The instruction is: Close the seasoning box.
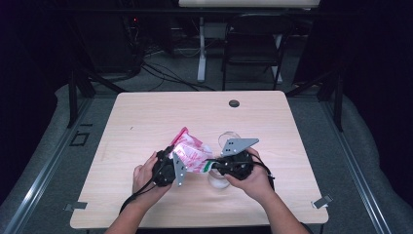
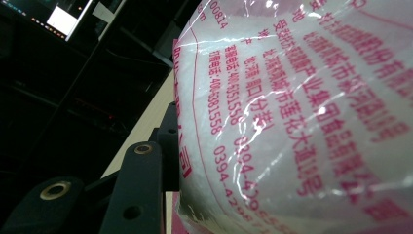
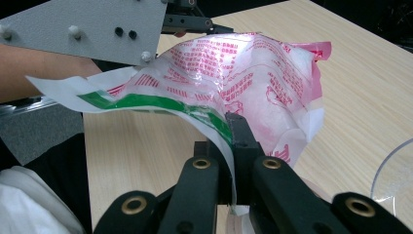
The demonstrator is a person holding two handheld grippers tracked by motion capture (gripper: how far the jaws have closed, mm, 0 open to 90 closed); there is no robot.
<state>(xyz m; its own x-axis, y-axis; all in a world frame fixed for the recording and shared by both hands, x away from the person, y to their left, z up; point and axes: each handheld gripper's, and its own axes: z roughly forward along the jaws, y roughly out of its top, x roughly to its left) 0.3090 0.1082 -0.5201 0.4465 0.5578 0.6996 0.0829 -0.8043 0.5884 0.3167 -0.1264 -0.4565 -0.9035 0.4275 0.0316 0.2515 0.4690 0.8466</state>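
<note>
A clear plastic bag (image 1: 191, 153) with red print and white powder inside hangs just above the table (image 1: 146, 112) between both grippers. My left gripper (image 1: 171, 163) grips its left side; in the left gripper view the bag (image 2: 302, 122) bulges over the jaw (image 2: 146, 185) and hides the other one. My right gripper (image 1: 212, 165) is shut on the bag's flattened edge with a green strip (image 3: 160, 103); the jaws of the right gripper (image 3: 233, 127) pinch that film, and the bag (image 3: 243, 73) swells beyond them.
A clear round container (image 1: 229, 138) stands just behind the right gripper, and another clear rim (image 1: 218, 182) shows under it; its edge (image 3: 392, 165) curves at the right. A black grommet (image 1: 234, 103) sits near the table's far edge. A chair (image 1: 253, 44) stands beyond.
</note>
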